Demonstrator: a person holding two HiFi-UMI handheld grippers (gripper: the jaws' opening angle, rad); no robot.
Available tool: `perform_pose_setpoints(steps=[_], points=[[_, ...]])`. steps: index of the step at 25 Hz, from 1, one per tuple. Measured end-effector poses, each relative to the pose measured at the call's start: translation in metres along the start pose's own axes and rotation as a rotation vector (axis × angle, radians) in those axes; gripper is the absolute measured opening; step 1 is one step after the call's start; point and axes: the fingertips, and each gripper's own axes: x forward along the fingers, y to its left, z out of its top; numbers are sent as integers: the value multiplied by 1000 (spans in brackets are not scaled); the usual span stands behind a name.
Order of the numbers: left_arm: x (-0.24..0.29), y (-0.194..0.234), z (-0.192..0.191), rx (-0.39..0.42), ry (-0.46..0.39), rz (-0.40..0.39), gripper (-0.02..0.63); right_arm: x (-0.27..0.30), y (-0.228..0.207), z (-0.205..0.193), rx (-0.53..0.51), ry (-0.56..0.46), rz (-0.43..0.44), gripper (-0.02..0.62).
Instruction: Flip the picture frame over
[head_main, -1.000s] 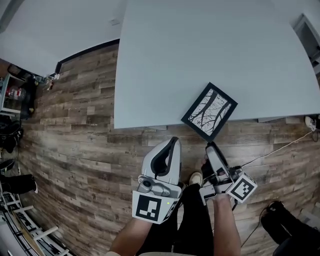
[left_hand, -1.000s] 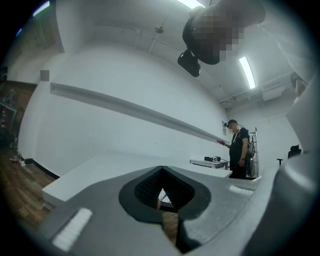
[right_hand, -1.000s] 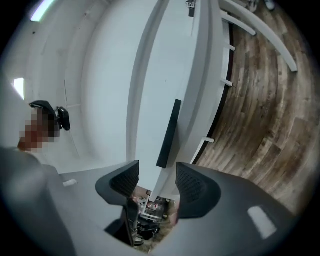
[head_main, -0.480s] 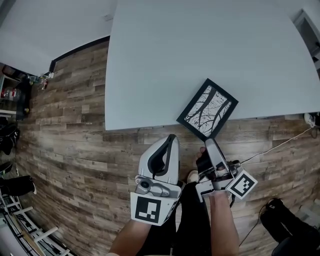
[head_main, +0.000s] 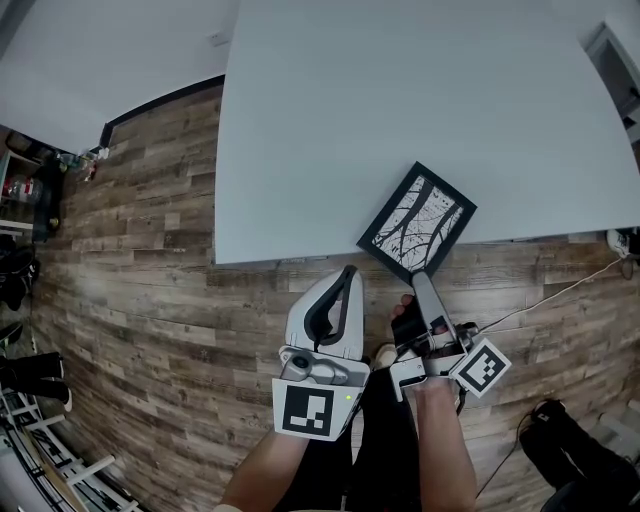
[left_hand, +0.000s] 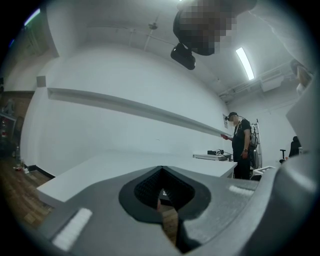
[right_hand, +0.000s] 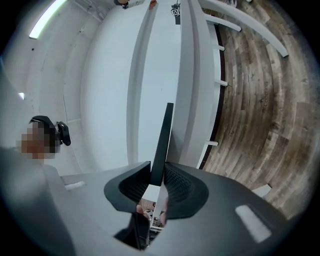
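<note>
Pale table (head_main: 400, 100) carries the picture frame (head_main: 418, 222), right tongs (head_main: 420, 278) just closed onto it.

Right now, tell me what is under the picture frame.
The picture frame lies on the white table, near corner overhanging the wooden floor. Its underside is hidden.

Wood-plank floor (head_main: 130, 270), large pale table (head_main: 400, 100), white wall (head_main: 90, 50), ceiling strip light (left_hand: 244, 63)

Picture frame (head_main: 417, 222) overhanging table (head_main: 400, 100) edge
</note>
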Motion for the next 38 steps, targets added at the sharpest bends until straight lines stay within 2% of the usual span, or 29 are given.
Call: perform_pose_setpoints(steps=[6,21,27,35,38], points=[[-2,12,-2,-11,9,28,0,1,-3,-2,22,-15,-8,97],[-2,12,3,13,24,30,0,2,18,1,-25,8,-3,97],[-5,12,14,15,22,30,0,3,35,5,-74,18,-16,97],[11,8,31,4,30,33,0,9,48,36,-191,55,-93,95],[12,10,39,-20,5,42,0,11,54,42,-251,73,-125,95]])
